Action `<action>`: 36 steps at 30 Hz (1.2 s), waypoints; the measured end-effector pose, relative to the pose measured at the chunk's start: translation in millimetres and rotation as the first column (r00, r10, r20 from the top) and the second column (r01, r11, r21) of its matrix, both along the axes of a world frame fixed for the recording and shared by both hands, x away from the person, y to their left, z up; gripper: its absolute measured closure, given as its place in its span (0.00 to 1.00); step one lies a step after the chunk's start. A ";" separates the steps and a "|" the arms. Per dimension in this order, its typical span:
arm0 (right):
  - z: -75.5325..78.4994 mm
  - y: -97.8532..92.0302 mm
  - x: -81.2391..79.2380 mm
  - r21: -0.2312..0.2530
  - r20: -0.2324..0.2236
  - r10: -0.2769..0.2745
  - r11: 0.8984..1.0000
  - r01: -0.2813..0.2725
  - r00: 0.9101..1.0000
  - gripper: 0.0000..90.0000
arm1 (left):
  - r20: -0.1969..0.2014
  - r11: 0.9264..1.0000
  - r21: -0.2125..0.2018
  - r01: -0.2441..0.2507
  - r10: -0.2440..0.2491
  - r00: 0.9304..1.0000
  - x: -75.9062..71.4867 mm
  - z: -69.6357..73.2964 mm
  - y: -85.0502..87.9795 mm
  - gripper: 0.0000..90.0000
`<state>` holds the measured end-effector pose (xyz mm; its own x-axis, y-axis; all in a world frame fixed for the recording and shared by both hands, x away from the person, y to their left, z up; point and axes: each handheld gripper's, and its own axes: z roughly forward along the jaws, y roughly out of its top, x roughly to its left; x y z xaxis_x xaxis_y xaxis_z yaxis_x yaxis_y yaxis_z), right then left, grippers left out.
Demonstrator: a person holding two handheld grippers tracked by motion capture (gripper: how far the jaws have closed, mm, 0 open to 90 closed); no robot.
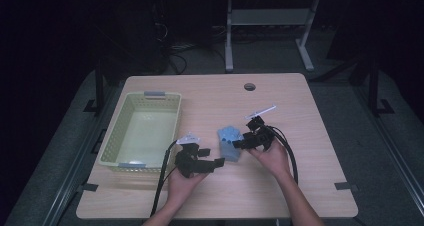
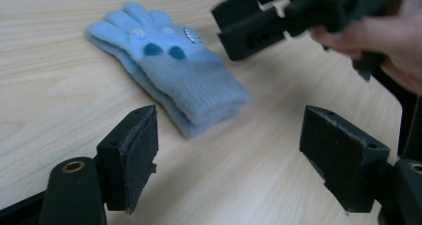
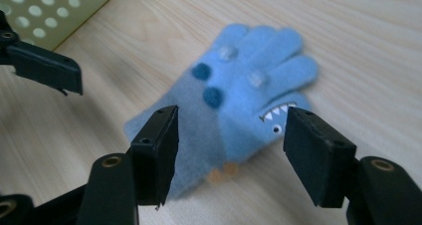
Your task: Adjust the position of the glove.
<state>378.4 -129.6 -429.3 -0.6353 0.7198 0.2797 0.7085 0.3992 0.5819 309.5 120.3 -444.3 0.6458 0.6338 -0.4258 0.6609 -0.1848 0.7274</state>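
A pale green perforated basket (image 1: 142,131) sits at the left of the bench (image 1: 300,186), well to the left of the blue glove (image 1: 230,142). The left gripper (image 1: 212,164) is just left of the glove and a little nearer the person, its jaws standing wide apart with nothing between them. The glove (image 3: 239,95) lies flat on the bench near its middle, a toothy face stitched on it. Just right of the glove, the right gripper (image 1: 240,143) points at it, jaws parted and gripping nothing, the glove lying on the bench beyond them.
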 end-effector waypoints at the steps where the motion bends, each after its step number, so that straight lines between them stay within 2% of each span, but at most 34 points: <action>1: -1.4 -1.6 -0.2 0.013 -0.010 -0.016 1.000 0.016 1.000 0.43 | -0.018 1.000 -0.003 -0.010 0.010 1.000 3.3 -0.5 -1.2 0.25; 3: -3.7 -6.0 -1.9 0.064 -0.024 -0.048 0.997 0.049 0.999 0.43 | -0.055 0.999 -0.013 -0.048 0.047 0.997 9.4 -0.9 -3.5 0.26; 6: -8.8 -10.8 -4.9 0.086 -0.057 -0.089 0.992 0.094 0.994 0.40 | -0.111 0.995 -0.035 -0.096 0.091 0.990 19.7 -2.2 -6.4 0.26; 9: -13.9 -14.8 -7.6 0.115 -0.083 -0.121 0.985 0.130 0.989 0.40 | -0.144 0.994 -0.028 -0.110 0.105 0.984 28.3 -4.3 -11.0 0.27; 12: -21.0 -19.3 -8.6 0.153 -0.111 -0.141 0.976 0.157 0.984 0.40 | -0.184 0.993 -0.042 -0.114 0.104 0.977 34.0 -7.5 -16.1 0.31; 15: -24.0 -20.8 -8.7 0.179 -0.136 -0.148 0.969 0.171 0.980 0.40 | -0.241 0.989 -0.082 -0.127 0.104 0.965 40.1 -13.2 -17.3 0.36; 18: -26.1 -22.0 -8.9 0.193 -0.147 -0.153 0.965 0.180 0.977 0.39 | -0.283 0.986 -0.083 -0.146 0.117 0.952 46.5 -19.1 -14.2 0.37; 21: -29.4 -22.4 -9.3 0.205 -0.172 -0.160 0.959 0.194 0.972 0.39 | -0.307 0.985 -0.091 -0.144 0.110 0.945 49.4 -22.8 -13.5 0.40; 23: -33.4 -22.4 -9.3 0.214 -0.189 -0.162 0.956 0.202 0.968 0.39 | -0.329 0.985 -0.098 -0.144 0.104 0.938 50.8 -25.5 -13.4 0.41; 25: -35.1 -22.2 -9.7 0.221 -0.204 -0.169 0.952 0.213 0.964 0.39 | -0.359 0.983 -0.106 -0.152 0.105 0.927 52.0 -27.9 -13.5 0.42; 26: -36.8 -22.3 -9.5 0.226 -0.204 -0.168 0.950 0.214 0.964 0.39 | -0.366 0.982 -0.111 -0.153 0.103 0.925 52.7 -29.0 -13.8 0.42; 27: -38.2 -22.1 -9.5 0.235 -0.211 -0.172 0.947 0.221 0.962 0.40 | -0.367 0.982 -0.112 -0.153 0.103 0.925 53.0 -29.3 -14.1 0.44; 32: -38.2 -21.2 -9.3 0.247 -0.221 -0.183 0.940 0.236 0.958 0.43 | -0.381 0.981 -0.120 -0.154 0.098 0.919 54.2 -33.4 -15.1 0.52; 35: -39.8 -19.0 -9.8 0.246 -0.225 -0.190 0.938 0.245 0.956 0.48 | -0.401 0.978 -0.128 -0.165 0.101 0.911 54.8 -34.7 -15.3 0.57; 36: -39.9 -18.5 -10.0 0.245 -0.226 -0.192 0.938 0.246 0.955 0.50 | -0.403 0.977 -0.134 -0.167 0.100 0.910 54.8 -35.1 -15.2 0.58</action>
